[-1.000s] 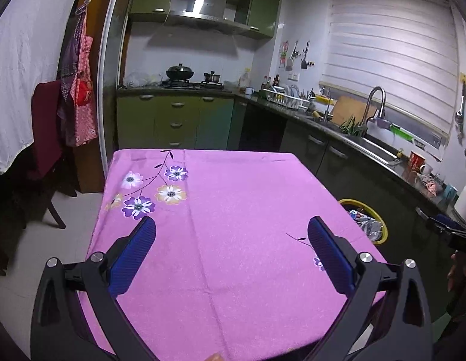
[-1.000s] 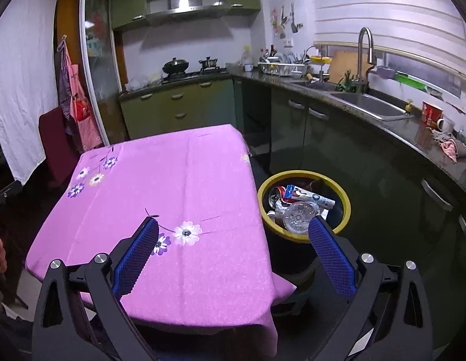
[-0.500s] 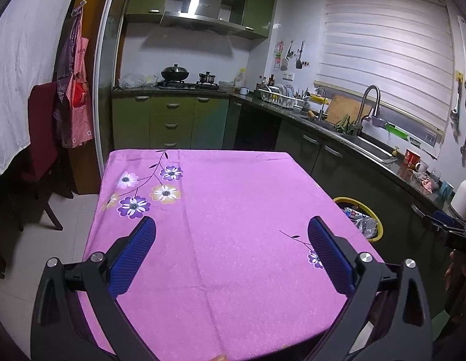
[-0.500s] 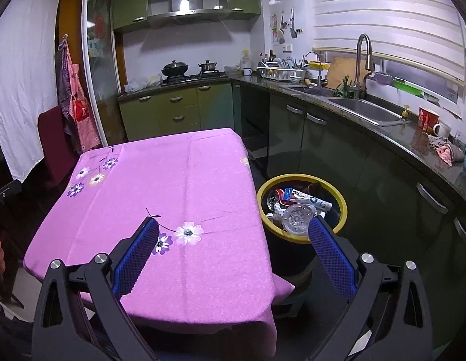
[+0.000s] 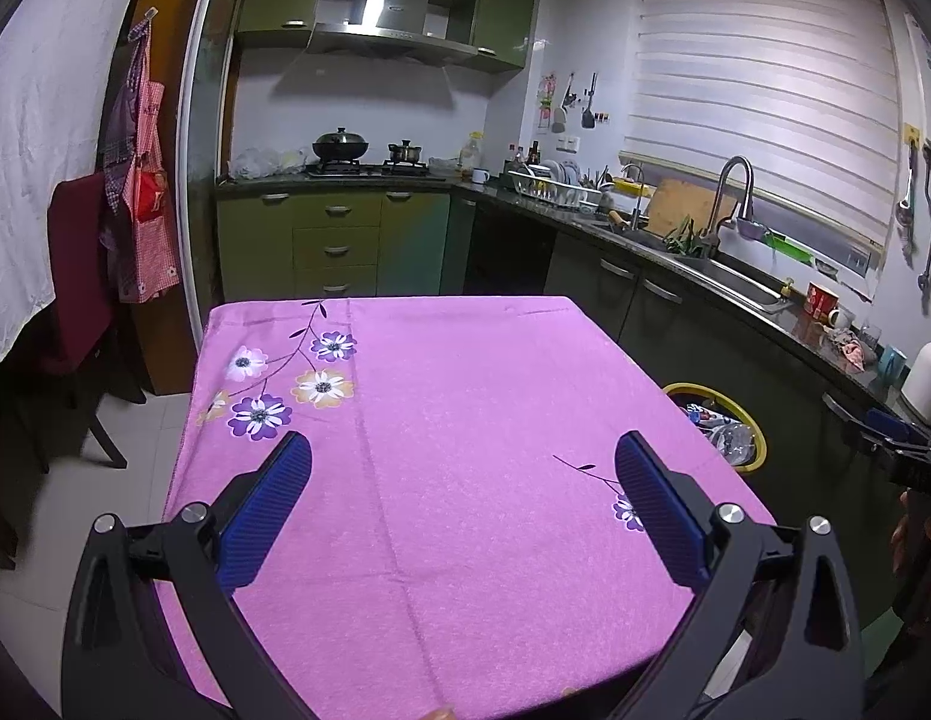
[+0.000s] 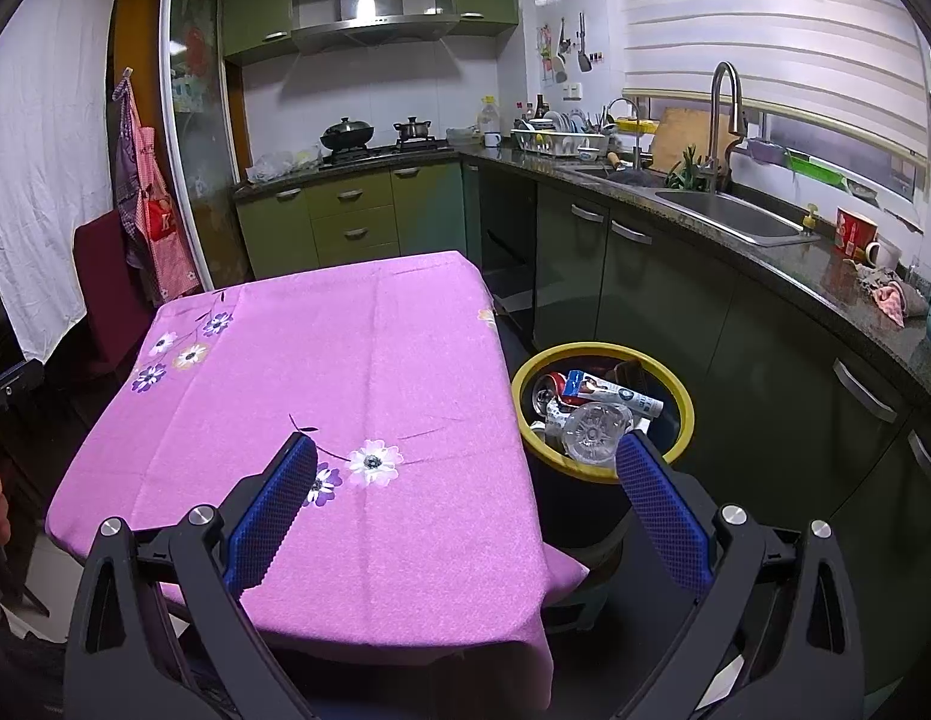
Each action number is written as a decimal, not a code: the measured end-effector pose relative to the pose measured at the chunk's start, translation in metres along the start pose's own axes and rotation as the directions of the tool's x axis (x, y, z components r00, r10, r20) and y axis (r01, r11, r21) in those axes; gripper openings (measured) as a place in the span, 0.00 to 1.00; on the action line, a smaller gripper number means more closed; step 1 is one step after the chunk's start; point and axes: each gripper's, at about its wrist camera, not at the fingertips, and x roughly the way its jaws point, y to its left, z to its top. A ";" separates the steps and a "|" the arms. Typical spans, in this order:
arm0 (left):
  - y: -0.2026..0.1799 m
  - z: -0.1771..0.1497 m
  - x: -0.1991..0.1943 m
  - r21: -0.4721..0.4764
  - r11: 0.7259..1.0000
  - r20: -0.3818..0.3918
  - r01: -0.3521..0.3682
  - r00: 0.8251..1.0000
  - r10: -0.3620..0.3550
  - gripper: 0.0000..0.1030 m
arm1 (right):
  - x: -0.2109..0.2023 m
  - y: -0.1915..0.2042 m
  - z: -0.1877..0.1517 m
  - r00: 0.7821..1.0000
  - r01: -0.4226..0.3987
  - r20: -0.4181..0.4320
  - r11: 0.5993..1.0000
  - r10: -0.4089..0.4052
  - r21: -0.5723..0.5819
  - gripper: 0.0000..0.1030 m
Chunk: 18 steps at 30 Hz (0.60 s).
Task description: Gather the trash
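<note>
L gripper (image 5: 462, 456) is spread wide w/ nothing between its blue pads (image 5: 267, 498), held over the near half of the table's pink cloth (image 5: 465, 396). R gripper (image 6: 465, 459) is just as wide and also empty; its left pad sits over the cloth's near right corner, its right pad over the near rim of the bin (image 6: 675, 402).

The bin is a dark tub w/ a yellow rim, standing on the floor just beside the table's right edge, btw table and the dark lower cabinets (image 6: 657, 300). Trash is inside it: a clear plastic bottle (image 6: 594, 432) seen bottom-on, a white tube (image 6: 615, 393) lying across the top, and what looks like a crushed can (image 6: 546, 390), though that part is too shadowed to be sure. From the left wrist view the same bin shows at the table's far right, only partly visible.

The cloth has flower prints (image 5: 285, 378) at the far left corner. Beyond the table: green drawers (image 5: 336, 246), a stove w/ a wok (image 5: 340, 149), a sink and tap (image 6: 726, 120) along the right counter, an apron (image 5: 144, 180) hanging at left.
</note>
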 end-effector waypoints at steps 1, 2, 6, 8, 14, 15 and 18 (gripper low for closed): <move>0.000 0.000 0.000 0.002 1.000 0.000 0.000 1.000 0.000 0.94 | 0.001 0.000 -0.001 1.000 -0.001 -0.001 1.000 0.001 0.001 0.96; -0.001 0.000 0.000 0.005 1.000 0.000 0.000 1.000 0.000 0.94 | 0.001 -0.001 -0.001 1.000 -0.001 -0.001 1.000 0.001 0.003 0.96; -0.003 0.001 -0.001 0.010 1.000 0.001 0.000 1.000 0.000 0.94 | 0.002 -0.002 -0.001 1.000 -0.002 -0.001 1.000 0.002 0.003 0.96; -0.003 0.001 -0.001 0.010 1.000 0.000 0.000 1.000 0.000 0.94 | 0.002 -0.002 -0.001 1.000 0.000 -0.001 1.000 0.000 0.003 0.96; -0.004 0.000 -0.002 0.012 1.000 -0.001 0.002 1.000 -0.002 0.94 | 0.002 -0.002 -0.001 1.000 -0.001 -0.002 1.000 0.001 0.003 0.96; -0.004 0.001 -0.002 0.013 1.000 -0.001 0.003 1.000 -0.002 0.94 | 0.002 -0.002 -0.001 1.000 -0.002 -0.002 1.000 0.002 0.003 0.96; -0.004 0.001 -0.001 0.015 1.000 -0.004 0.006 1.000 -0.006 0.94 | 0.002 -0.002 -0.001 1.000 0.000 -0.002 1.000 0.000 0.002 0.95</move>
